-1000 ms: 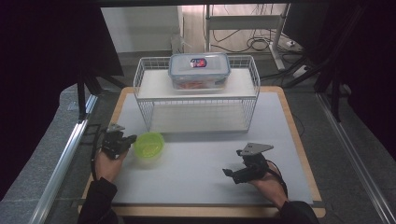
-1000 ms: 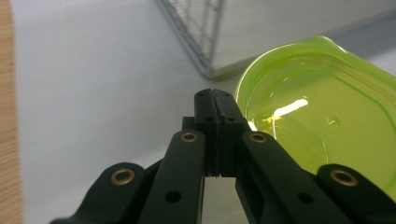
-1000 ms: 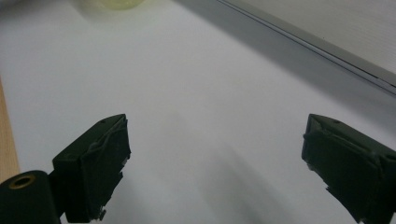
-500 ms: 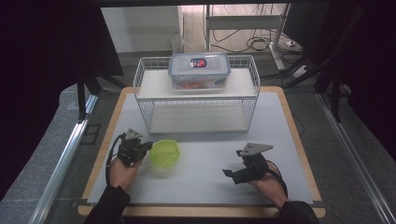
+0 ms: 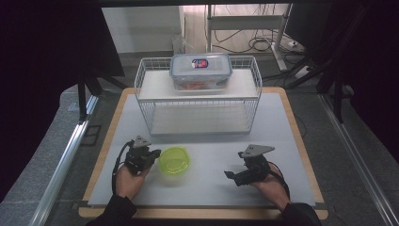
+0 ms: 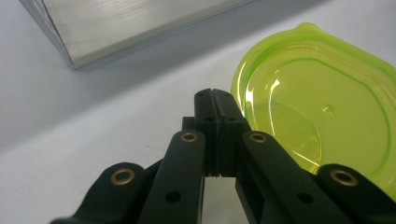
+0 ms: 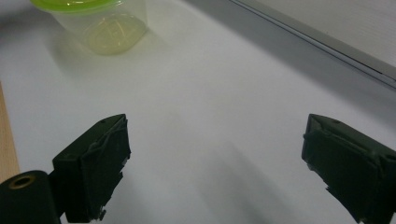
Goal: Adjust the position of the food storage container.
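Note:
A translucent green round container [image 5: 174,161] with a lid sits on the white mat [image 5: 282,141], left of centre. My left gripper [image 5: 154,154] is at its left rim with the jaws closed together. In the left gripper view the shut tips [image 6: 215,93] touch the side of the green container [image 6: 317,107], and nothing shows between them. My right gripper [image 5: 230,176] rests in a hand to the right, pointing left, jaws wide apart. In the right gripper view the right gripper [image 7: 217,163] frames bare mat, with the green container [image 7: 100,23] farther off.
A white wire rack [image 5: 155,87] stands at the back of the mat. On its top shelf is a clear box with a blue-rimmed lid [image 5: 201,70]. The rack's lower shelf edge [image 6: 116,28] lies just beyond the left gripper. A wooden board edge [image 5: 301,141] borders the mat.
The left hand and its gripper have moved right and toward the near edge, and the green container has shifted the same way beside the jaws. The right gripper has stayed still.

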Tool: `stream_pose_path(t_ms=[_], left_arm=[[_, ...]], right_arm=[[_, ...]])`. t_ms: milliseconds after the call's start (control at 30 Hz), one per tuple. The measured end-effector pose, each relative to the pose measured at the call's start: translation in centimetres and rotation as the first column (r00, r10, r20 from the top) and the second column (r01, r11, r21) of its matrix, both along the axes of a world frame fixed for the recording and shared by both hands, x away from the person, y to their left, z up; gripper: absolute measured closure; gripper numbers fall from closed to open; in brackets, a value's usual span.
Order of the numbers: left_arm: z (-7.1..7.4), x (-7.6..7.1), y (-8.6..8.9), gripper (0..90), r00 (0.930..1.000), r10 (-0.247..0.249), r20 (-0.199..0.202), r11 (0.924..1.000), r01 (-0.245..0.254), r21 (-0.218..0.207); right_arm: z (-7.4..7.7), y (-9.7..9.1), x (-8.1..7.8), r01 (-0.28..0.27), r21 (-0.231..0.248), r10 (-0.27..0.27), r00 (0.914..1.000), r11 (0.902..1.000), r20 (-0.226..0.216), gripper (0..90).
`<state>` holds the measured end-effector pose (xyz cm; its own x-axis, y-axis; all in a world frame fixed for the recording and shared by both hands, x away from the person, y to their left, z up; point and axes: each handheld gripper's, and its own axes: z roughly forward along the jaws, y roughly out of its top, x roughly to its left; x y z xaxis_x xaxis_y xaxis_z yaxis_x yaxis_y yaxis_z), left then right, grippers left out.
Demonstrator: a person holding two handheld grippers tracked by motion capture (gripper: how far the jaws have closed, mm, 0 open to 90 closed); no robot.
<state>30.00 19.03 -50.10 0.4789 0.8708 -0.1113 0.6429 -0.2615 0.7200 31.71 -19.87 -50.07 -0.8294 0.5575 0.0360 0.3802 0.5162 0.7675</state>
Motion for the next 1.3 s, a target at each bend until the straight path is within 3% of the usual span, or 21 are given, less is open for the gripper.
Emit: stream_pose_path(t_ms=[333, 667, 933, 1067, 1300], left_arm=[[0.1, -1.0, -1.3, 89.7, 0.9993, -0.036, -0.002, 0.9993, 0.036, 0.008], [0.2, -2.0, -2.7, 89.7, 0.9976, -0.070, -0.003, 0.9975, 0.070, -0.011], [0.0, -1.8, -2.3, 87.7, 0.9973, -0.074, -0.008, 0.9973, 0.074, -0.007], [0.3, -1.9, -1.9, 81.3, 0.9976, -0.067, 0.016, 0.9977, 0.067, 0.005], [0.5, -3.0, -0.7, 54.7, 0.9930, -0.072, 0.093, 0.9969, 0.069, 0.038]], right_arm=[[0.0, 0.0, 0.0, 0.001, 0.001, -0.001, 1.0000, 1.0000, -0.003, 7.8], [-0.1, 0.0, 0.0, 0.005, 0.001, -0.004, 1.0000, 1.0000, -0.006, 7.8], [0.0, -0.1, 0.0, 0.005, 0.003, -0.005, 1.0000, 1.0000, -0.006, 7.8], [0.0, -0.1, 0.1, 0.007, 0.007, -0.007, 0.9999, 1.0000, -0.009, 7.8], [0.1, -0.1, 0.0, 0.020, 0.033, -0.020, 0.9998, 0.9993, -0.010, 7.7]])
